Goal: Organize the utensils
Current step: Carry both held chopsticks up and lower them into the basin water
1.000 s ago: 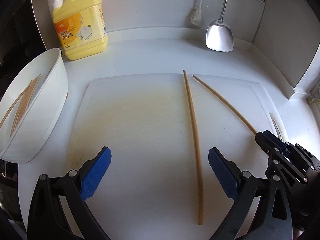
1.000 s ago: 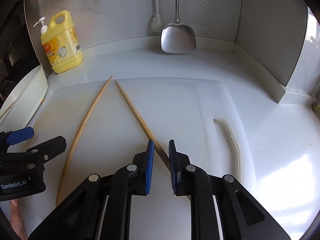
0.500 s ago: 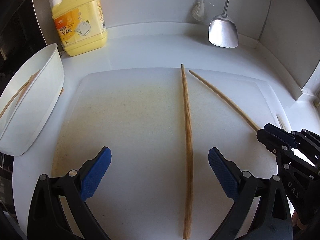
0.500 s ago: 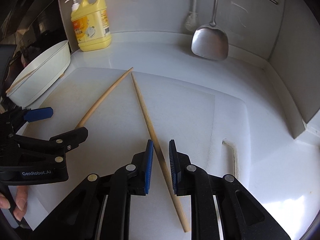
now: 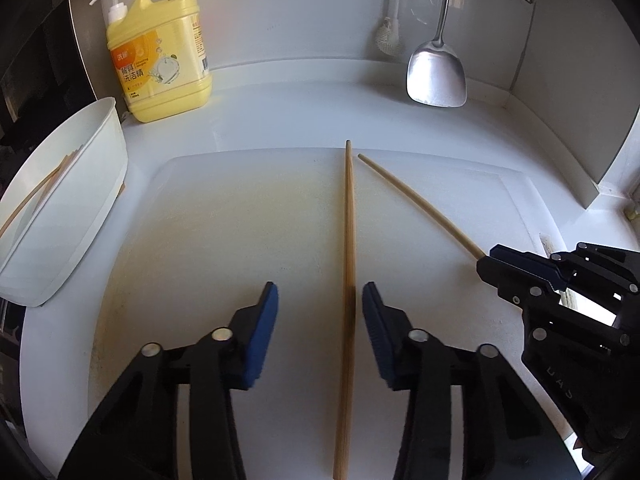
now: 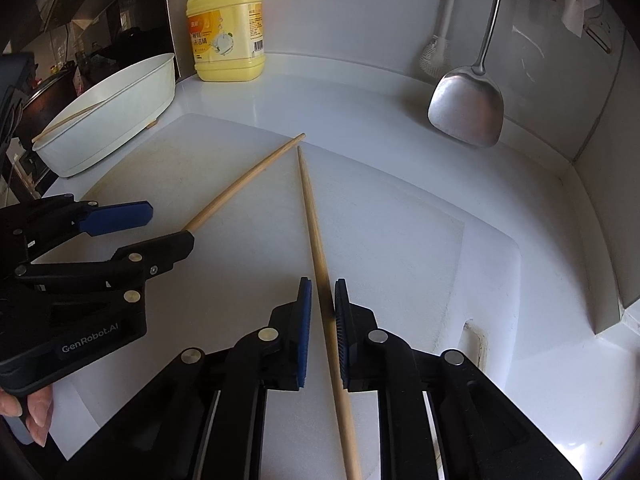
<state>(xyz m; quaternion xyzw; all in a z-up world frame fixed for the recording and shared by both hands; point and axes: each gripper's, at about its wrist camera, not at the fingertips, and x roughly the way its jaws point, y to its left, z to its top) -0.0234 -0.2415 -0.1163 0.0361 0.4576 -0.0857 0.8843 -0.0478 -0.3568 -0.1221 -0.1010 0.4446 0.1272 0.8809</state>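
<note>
Two long wooden chopsticks lie on a white cutting board (image 5: 200,264). My left gripper (image 5: 320,312) is partly open around one chopstick (image 5: 349,240), which runs between the blue pads nearer the right pad, not clamped. My right gripper (image 6: 323,320) is nearly closed around the other chopstick (image 6: 314,224), with small gaps at the pads; in the left wrist view that chopstick (image 5: 416,204) ends at the right gripper's fingers (image 5: 516,268). A white oval basin (image 5: 60,216) at the left holds several chopsticks.
A yellow detergent bottle (image 5: 160,48) stands at the back left. A steel spatula (image 5: 436,72) and a brush (image 5: 390,36) hang on the back wall. The counter's raised edge runs along the right side.
The left gripper's jaws have narrowed a lot and centred on its chopstick. The right gripper has swung and slid forward along its chopstick.
</note>
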